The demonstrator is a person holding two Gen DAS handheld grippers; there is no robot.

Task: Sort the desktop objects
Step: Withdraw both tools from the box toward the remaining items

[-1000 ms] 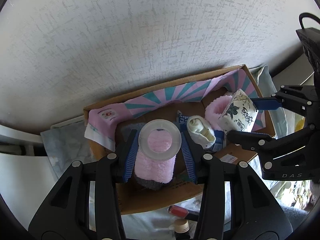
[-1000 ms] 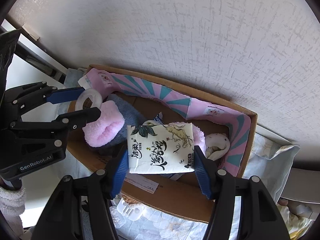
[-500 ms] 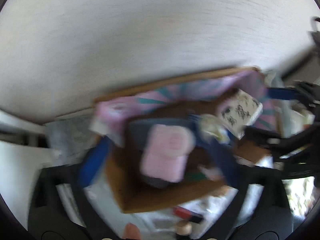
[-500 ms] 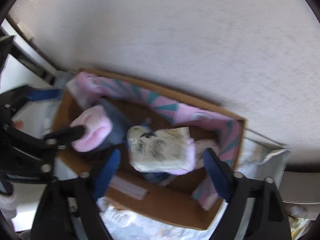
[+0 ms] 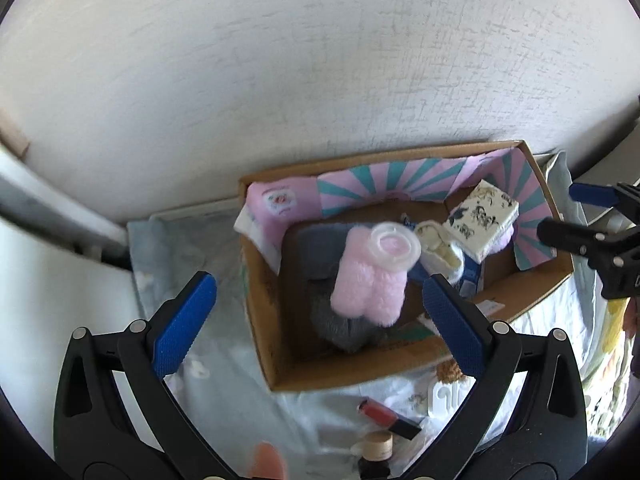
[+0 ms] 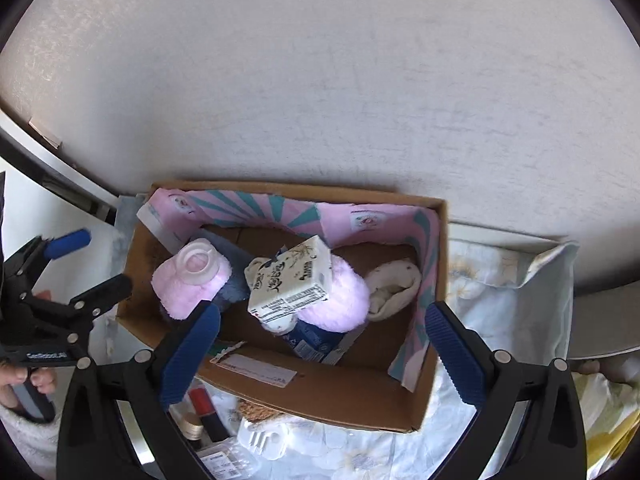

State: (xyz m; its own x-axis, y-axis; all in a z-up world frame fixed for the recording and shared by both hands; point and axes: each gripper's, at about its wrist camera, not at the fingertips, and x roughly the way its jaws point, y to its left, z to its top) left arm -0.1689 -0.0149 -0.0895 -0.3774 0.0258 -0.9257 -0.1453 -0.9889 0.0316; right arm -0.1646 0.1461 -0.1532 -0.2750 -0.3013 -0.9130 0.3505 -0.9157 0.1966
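Left wrist view: left gripper (image 5: pixel 320 320) spread wide, blue fingers (image 5: pixel 185 322) gripping nothing, poised above the near left corner of a cardboard box (image 5: pixel 276 360) set against a white textured wall (image 5: pixel 280 60). Inside the box, lined at the back with a pink-and-teal striped sheet (image 5: pixel 384 188): a clear tape ring (image 5: pixel 394 246) lying on a pink fuzzy slipper (image 5: pixel 370 292), a grey plush piece (image 5: pixel 344 328) under that. Just right of the ring, a cream rolled sock (image 5: pixel 440 248), then a white printed packet (image 5: pixel 480 220) tilted against the back right corner. On the pale cloth-covered counter (image 5: pixel 224 380) in front of the box, a red lip gloss tube (image 5: pixel 388 418) and a small wooden-capped bottle (image 5: pixel 378 446). Right gripper (image 5: pixel 560 216) at the far right edge, parted and empty.

Right wrist view: right gripper (image 6: pixel 320 340) wide apart, fingers (image 6: pixel 190 354) holding nothing, over the near side of the cardboard box (image 6: pixel 360 400). White printed packet (image 6: pixel 292 280) resting tilted atop a second pink fuzzy slipper (image 6: pixel 340 300), a blue carton (image 6: pixel 316 342) beneath. Tape ring (image 6: pixel 198 262) on the left slipper (image 6: pixel 188 288); cream sock (image 6: pixel 394 286) to the right by the lining. Left gripper (image 6: pixel 84 260) at the left edge, parted, empty.
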